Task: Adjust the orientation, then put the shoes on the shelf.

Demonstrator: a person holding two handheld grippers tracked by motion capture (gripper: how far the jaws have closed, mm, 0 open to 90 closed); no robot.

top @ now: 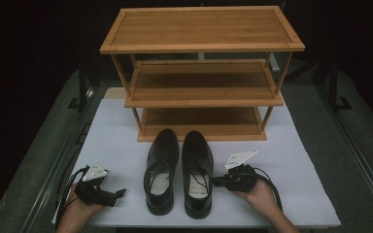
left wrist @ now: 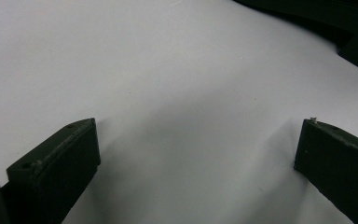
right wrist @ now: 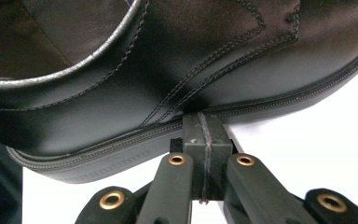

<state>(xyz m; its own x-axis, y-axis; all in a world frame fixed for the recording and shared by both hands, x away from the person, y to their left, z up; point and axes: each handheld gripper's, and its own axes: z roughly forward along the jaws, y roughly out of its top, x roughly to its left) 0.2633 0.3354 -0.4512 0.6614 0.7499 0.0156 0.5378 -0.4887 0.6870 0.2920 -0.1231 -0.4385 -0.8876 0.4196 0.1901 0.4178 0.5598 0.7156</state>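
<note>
Two black shoes (top: 178, 170) sit mid-table, toes at 12 o'clock toward the wooden rack (top: 201, 73). The left gripper (top: 119, 192) is wide open. The right gripper (top: 215, 182), jaws closed together, touches the right shoe (right wrist: 177, 79).

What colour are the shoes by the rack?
Black, glossy leather shoes; clearest in the high view.

- A white sheet (top: 301, 155) is covering the table.
- A three-tier bamboo rack (top: 201, 73) is standing at 12 o'clock.
- Dark grey floor (top: 39, 160) is flanking both sides, fading into blackness behind.
</note>
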